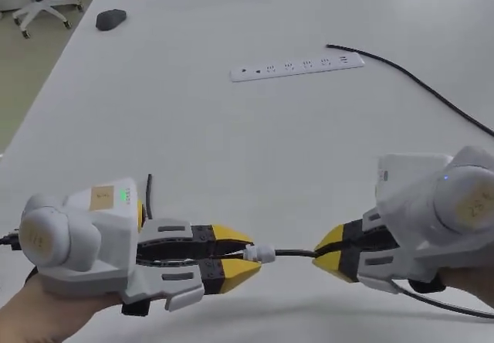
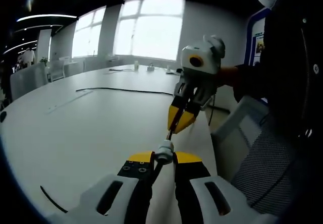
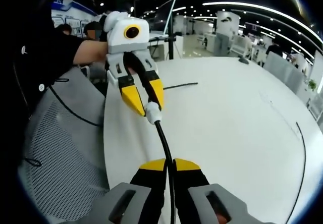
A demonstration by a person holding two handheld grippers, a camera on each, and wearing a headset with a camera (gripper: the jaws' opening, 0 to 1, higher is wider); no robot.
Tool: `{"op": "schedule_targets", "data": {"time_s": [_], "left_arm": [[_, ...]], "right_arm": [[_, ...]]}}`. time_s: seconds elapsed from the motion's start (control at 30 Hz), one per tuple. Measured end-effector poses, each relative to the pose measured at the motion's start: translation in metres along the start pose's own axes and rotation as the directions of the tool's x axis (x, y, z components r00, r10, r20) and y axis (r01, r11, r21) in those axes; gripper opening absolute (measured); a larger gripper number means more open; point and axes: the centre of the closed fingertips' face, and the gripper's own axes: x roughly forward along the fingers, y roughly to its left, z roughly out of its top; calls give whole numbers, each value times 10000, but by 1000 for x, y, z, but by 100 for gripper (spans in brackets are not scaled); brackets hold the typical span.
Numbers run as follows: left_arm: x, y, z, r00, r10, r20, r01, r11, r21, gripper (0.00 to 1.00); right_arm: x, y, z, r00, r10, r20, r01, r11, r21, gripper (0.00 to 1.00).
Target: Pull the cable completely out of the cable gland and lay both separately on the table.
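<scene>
Your left tool is clamped on the white cable gland; your right tool pinches the black cable, which seems to run into the gland, both held just above the bench.

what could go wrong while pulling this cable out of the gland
1. The left hand-held gripper pinches the small white cable gland at its jaw tips; a hard pull might pop it free.
2. The right hand-held gripper grips the thin black cable, which might slide through instead of coming out.
3. Both hang above the table, so a slipped part could drop.
</scene>
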Motion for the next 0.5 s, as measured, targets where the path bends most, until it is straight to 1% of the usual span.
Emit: {"op": "schedule_targets", "data": {"time_s": [0.07,0.13,0.2,0.23,0.3,0.33,0.37,0.4,0.5], "left_arm": [[-1,0,-1,10000,9,-1,-9,10000,-27,15],[-5,2,-1,10000,82,-20,-82,9999,-59,15],[-8,3,-2,9999,161,-24,-161,9998,-96,15],[-9,5,-3,9998,205,-54,-206,9998,-65,15],[-12,5,-3,9996,262,-53,-263,9996,-100,15],[-12,5,-3,9996,286,-33,-286,9995,-108,15],[-13,5,-2,9995,302,-8,-302,9995,-129,15],[-12,5,-2,9995,323,-3,-323,9994,-134,15],[-12,3,-2,9994,339,18,-339,9993,-150,15]], "right_arm": [[-6,-8,-11,9992,-355,-183,355,9994,4,0],[-13,-20,-25,9955,-794,-508,812,9960,360,0],[-21,-32,-39,9897,-1219,-754,1249,9915,363,0],[-24,-35,-43,9886,-1283,-790,1319,9904,422,0],[-32,-41,-48,9874,-1470,-583,1494,9880,386,0],[-36,-44,-52,9857,-1575,-606,1621,9834,814,0],[-39,-47,-56,9845,-1613,-689,1672,9818,903,0],[-41,-49,-59,9831,-1687,-716,1744,9812,831,0],[-44,-55,-72,9762,-1915,-1018,2010,9751,936,0]]}}
